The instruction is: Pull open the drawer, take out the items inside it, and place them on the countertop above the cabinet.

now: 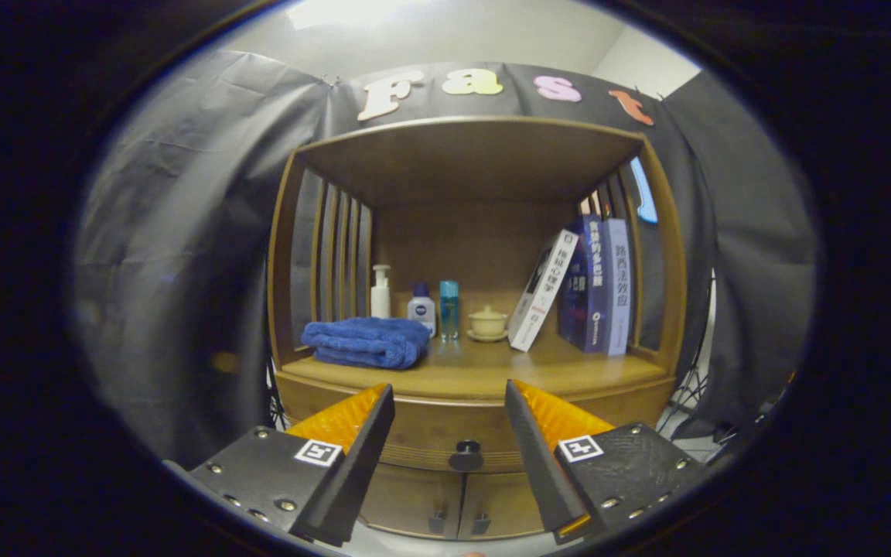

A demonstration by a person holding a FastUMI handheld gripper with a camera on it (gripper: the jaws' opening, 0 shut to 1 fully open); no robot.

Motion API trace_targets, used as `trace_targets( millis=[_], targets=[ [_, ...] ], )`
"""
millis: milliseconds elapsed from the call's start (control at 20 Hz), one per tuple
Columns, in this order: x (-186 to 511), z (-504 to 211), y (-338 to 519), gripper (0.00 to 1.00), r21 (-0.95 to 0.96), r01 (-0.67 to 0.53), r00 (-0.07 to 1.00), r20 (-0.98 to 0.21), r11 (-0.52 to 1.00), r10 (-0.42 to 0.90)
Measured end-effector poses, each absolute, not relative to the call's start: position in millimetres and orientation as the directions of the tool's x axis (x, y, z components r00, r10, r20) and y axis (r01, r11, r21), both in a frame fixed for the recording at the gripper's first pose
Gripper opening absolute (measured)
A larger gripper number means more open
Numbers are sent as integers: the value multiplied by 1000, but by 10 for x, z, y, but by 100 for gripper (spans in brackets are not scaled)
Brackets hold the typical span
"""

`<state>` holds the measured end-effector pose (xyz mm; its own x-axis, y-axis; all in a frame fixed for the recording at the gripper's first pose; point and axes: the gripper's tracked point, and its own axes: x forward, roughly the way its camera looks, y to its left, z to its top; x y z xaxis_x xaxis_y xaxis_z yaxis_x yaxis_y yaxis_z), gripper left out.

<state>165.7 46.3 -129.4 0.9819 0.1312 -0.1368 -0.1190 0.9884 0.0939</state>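
I have the gripper [449, 398] held in front of a wooden cabinet [670, 309], its jaws spread wide apart with nothing between them but air. The drawer [430, 433] sits shut, directly under the tabletop [484, 375], and its dark round knob [466, 456] shows in the gap between the 2 fingers, beyond their tips and not touched by either. Below the drawer I see 2 small cupboard doors [445, 503], each with a little dark handle near the middle seam. What is inside the drawer I cannot tell, since its front is closed. On the tabletop, under the cabinet's upper shelf board, a folded blue towel [368, 342] lies toward the left side. Just behind and beside it stand a white pump bottle [380, 292], a short white bottle with a blue cap [421, 308] and a slim teal bottle [449, 308], in a row near the back panel. To the right of those rests a small cream lidded cup on a saucer [487, 322]. Further right, a white book [542, 290] leans tilted against 2 upright dark blue books [600, 286], which stand against the slatted right side. The left side is slatted too.
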Motion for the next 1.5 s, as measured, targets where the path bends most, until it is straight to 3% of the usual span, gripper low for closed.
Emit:
trace_targets(
  millis=[250,300,450,600,700,750,850,950,1000,1100,1200,1500],
  targets=[
    [1963,-1930,399,87,132,-1,965,-260,991,36],
    [1976,-2042,365,80,130,19,959,-282,991,19],
    [2068,-2300,415,80,142,19,943,-331,990,29],
    [2136,-2558,347,67,104,40,919,-394,994,4],
    [2156,-2655,350,68,95,40,908,-420,995,4],
    [2250,-2695,351,68,94,29,908,-418,995,13],
    [2250,-2647,376,49,78,26,916,-402,997,8],
    [2276,-2653,348,49,64,27,923,-386,998,0],
    [2240,-2647,370,43,69,31,924,-382,997,-2],
    [2237,-2652,363,43,93,46,929,-371,995,-8],
    [2230,-2648,358,36,117,65,929,-370,991,-17],
    [2084,-2622,350,36,134,83,925,-378,988,-26]
  ],
)
